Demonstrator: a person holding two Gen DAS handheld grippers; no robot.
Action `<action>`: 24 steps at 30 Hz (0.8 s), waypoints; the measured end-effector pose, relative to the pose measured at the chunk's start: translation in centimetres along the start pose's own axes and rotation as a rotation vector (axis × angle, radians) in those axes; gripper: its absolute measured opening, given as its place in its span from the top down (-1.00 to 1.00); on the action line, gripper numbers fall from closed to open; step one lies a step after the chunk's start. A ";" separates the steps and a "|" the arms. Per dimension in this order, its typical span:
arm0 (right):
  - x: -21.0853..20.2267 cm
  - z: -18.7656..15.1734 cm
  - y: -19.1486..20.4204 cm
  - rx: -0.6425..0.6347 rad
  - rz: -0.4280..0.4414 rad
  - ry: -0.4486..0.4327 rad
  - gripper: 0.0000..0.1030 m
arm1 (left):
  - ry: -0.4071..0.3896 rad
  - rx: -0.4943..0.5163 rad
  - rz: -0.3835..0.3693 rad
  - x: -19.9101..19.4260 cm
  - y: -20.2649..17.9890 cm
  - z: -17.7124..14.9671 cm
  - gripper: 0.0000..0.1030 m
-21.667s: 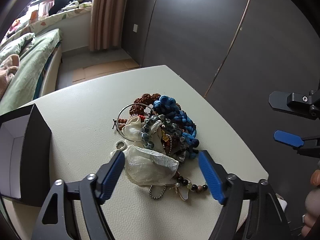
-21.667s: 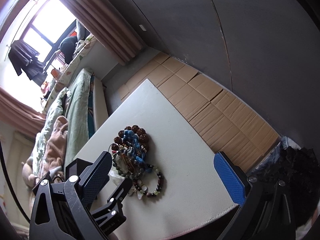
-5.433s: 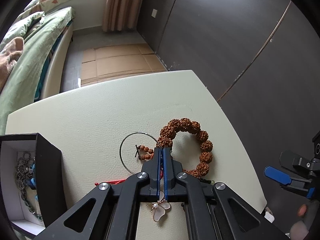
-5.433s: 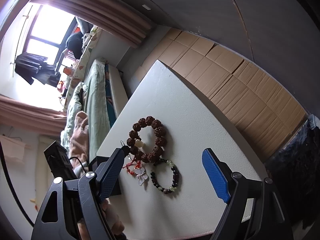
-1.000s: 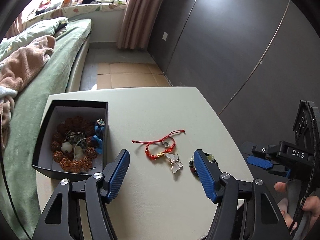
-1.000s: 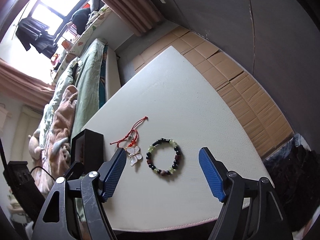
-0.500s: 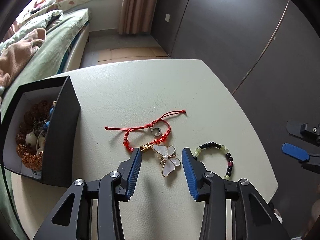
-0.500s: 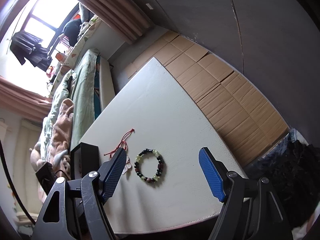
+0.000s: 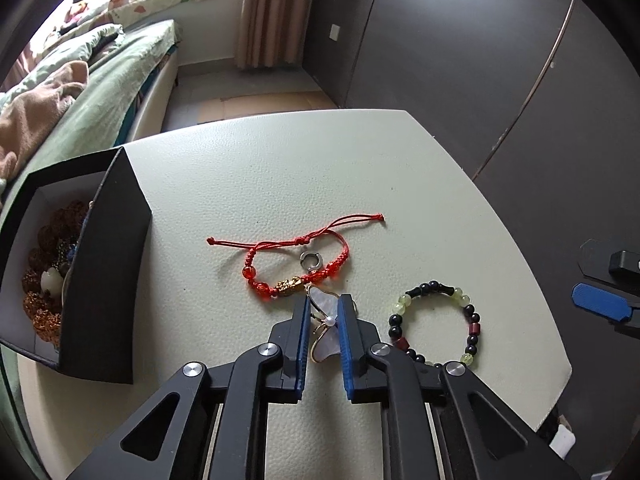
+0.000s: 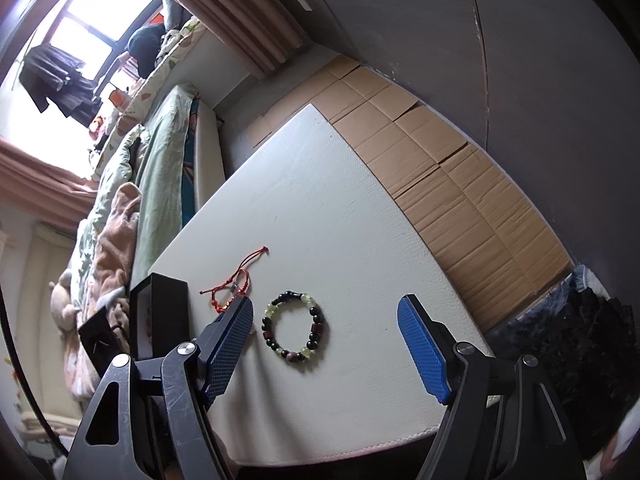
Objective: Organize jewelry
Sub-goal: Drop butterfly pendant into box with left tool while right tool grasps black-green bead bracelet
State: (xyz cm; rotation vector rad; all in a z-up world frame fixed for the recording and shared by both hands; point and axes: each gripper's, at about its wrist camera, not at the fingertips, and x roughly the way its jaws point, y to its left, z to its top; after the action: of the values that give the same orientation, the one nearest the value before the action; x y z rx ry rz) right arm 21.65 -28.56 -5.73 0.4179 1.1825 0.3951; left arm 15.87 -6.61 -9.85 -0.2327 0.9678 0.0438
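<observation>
- Butterfly pendant: thin shell-like wings on a gold rim with a small pearl; probably light, stiff, slippery and chip-prone. Best pinched across the wings.
- It lies flat on the bench, touching the red cord bracelet, right between the blue pads of the left hand-held gripper.
- Left jaws have just been closing, now narrow around the wings; firm contact not clear.
- Right hand-held gripper gapes wide, empty, above the beaded bracelet.
- Black box sits well left.

The far half of the table lies bare; the black box blocks its left edge.
</observation>
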 end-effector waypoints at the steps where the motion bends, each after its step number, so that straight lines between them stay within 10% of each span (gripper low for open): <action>1: 0.1 -0.1 0.2 -0.010 -0.003 0.001 -0.46 | -0.001 -0.007 -0.007 -0.2 0.1 0.0 0.75; 24: 5.6 -1.1 2.7 -0.211 -0.173 0.080 -0.20 | -0.119 -0.100 -0.130 -6.8 4.4 1.6 0.76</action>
State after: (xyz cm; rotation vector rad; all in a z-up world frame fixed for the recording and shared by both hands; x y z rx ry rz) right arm 22.24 -23.27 -9.22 0.1166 1.2300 0.3850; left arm 12.68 -1.54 -4.18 -0.3805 0.8314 -0.0131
